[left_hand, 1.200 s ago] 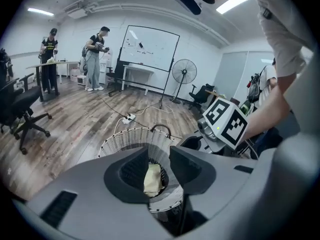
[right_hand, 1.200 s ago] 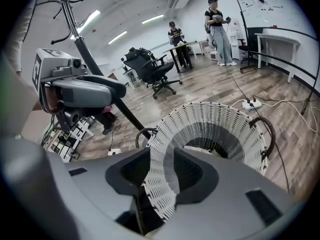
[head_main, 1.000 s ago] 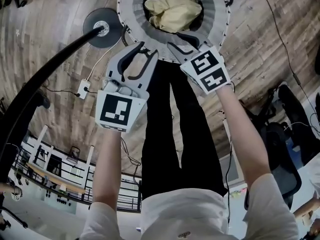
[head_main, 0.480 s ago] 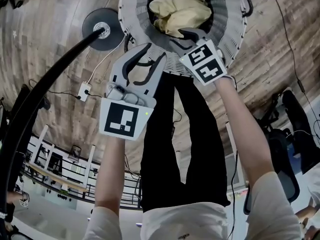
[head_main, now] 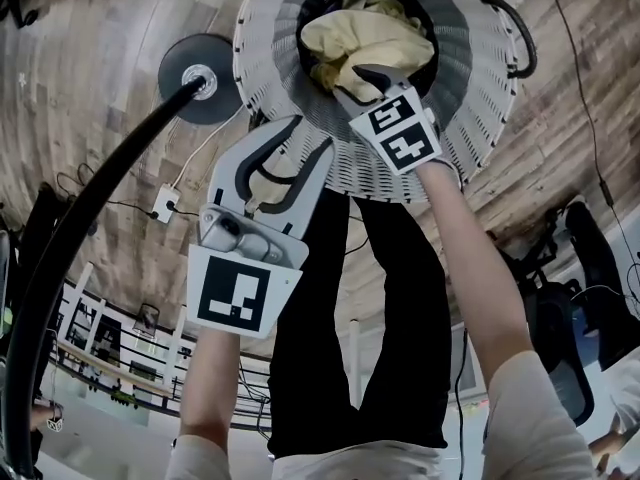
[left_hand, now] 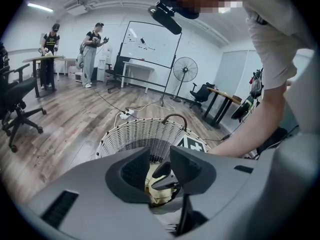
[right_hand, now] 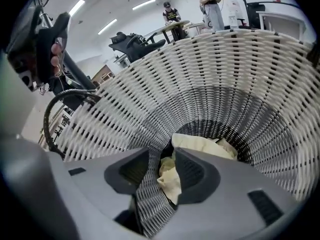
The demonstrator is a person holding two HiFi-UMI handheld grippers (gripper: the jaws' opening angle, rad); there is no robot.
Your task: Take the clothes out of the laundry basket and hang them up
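Note:
A white wicker laundry basket [head_main: 470, 68] [left_hand: 135, 136] [right_hand: 225, 74] stands on the wooden floor with a crumpled pale yellow garment [head_main: 365, 38] [left_hand: 155, 189] [right_hand: 200, 146] at its bottom. My right gripper [head_main: 352, 80] [right_hand: 162, 166] reaches down inside the basket's mouth, just above the garment. Its jaws have just been opening and stand apart, with nothing pressed between them. My left gripper [head_main: 300, 143] [left_hand: 160, 166] hangs open and empty over the near outer wall of the basket, pointing at the opening.
A black floor stand base [head_main: 200, 63] with a curved black pole [head_main: 100, 198] sits left of the basket, and a power strip [head_main: 165, 176] lies beside it. An office chair [head_main: 575, 268] is at the right. The basket has a dark handle [left_hand: 175, 118].
Both grippers have sunk toward the basket. The right one has gone from the near rim into the opening over the yellow garment. The left one follows, staying outside.

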